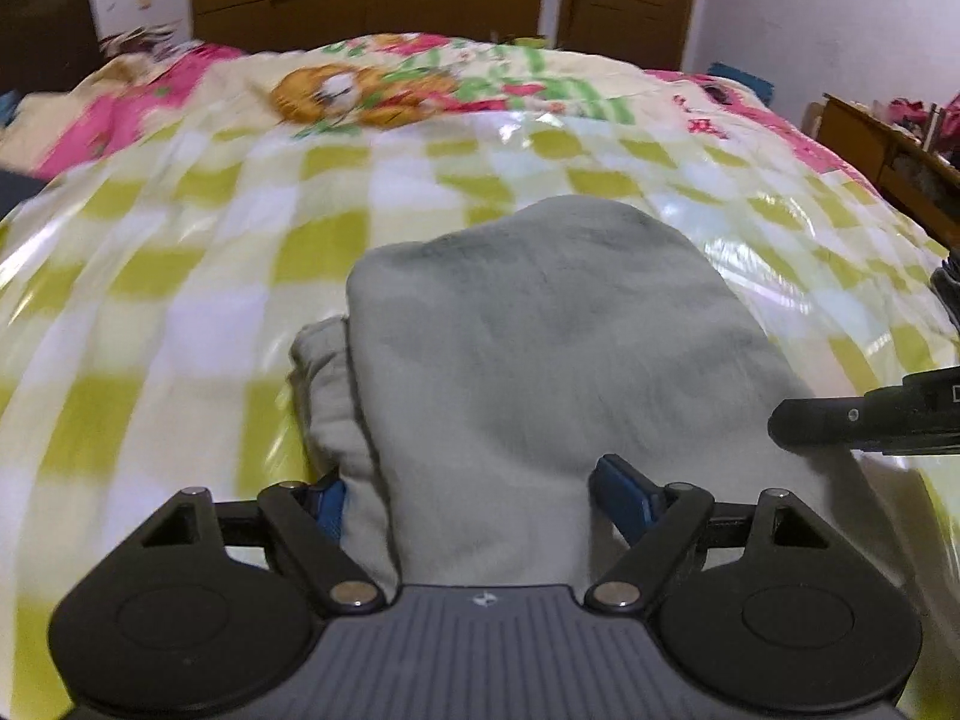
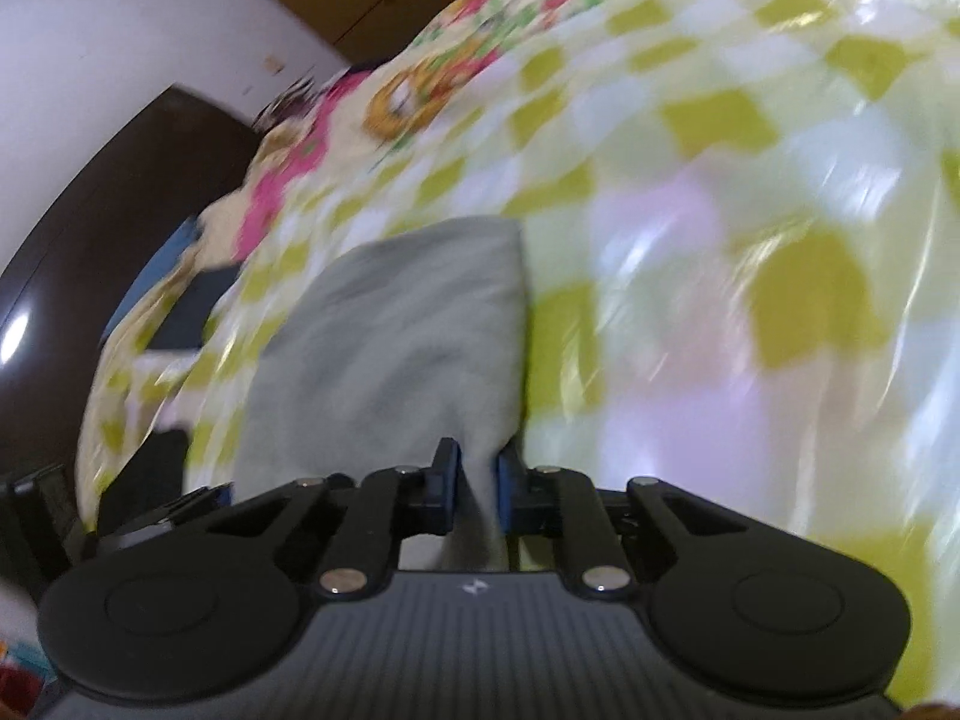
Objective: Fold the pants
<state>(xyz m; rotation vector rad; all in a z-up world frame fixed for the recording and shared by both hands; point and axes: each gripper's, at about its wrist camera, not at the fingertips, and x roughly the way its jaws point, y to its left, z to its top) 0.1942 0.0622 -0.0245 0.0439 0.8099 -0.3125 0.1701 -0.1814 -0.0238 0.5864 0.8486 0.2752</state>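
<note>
Pants folded on bed, long axis straight ahead from left tongs spread wide around near edge, right tongs pinched on right corner.

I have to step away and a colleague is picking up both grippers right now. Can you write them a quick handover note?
Left gripper: jaws wide open around the near end of the grey pants, no grip.
Right gripper: shut on the pants' edge, cloth pinched between its pads.
Pants lie on the checked bedspread, already folded into a compact stack; a lower layer sticks out on the left.
Left to do: probably release, square the protruding layer, and make one more fold if needed.
</note>
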